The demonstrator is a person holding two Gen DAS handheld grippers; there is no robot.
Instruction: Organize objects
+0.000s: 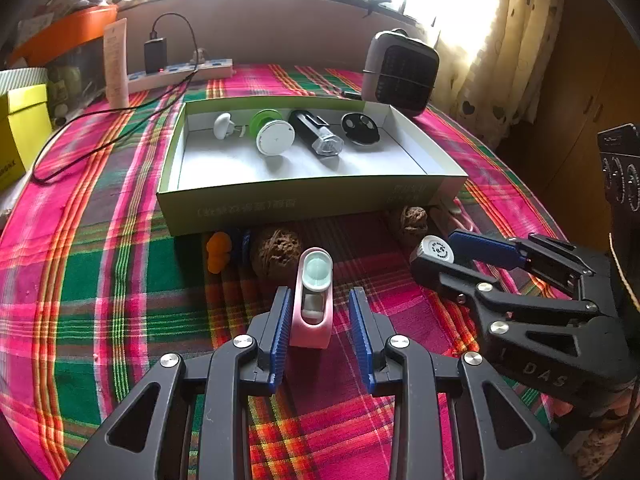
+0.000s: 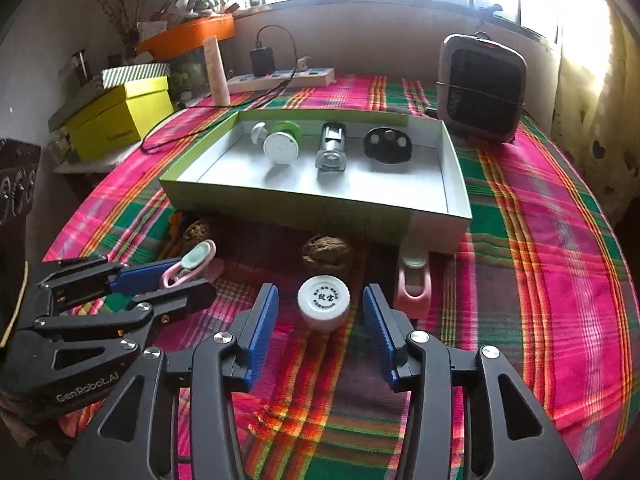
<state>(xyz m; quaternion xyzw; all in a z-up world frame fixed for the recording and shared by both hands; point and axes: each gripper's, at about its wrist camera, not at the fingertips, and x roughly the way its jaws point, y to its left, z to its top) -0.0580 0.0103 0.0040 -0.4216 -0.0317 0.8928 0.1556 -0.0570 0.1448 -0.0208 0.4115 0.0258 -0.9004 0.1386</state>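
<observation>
A shallow green box lies on the plaid cloth and holds a white knob, a green-and-white spool, a black-and-clear tube and a black disc. My left gripper is open around a pink clip-like object standing on the cloth. My right gripper is open around a small white jar with a printed lid. Two walnuts, an orange piece and a second pink object lie in front of the box.
A small heater stands behind the box at the right. A power strip with charger and cable, a tube, a yellow box and an orange-lidded bin are at the back left. A curtain hangs at the right.
</observation>
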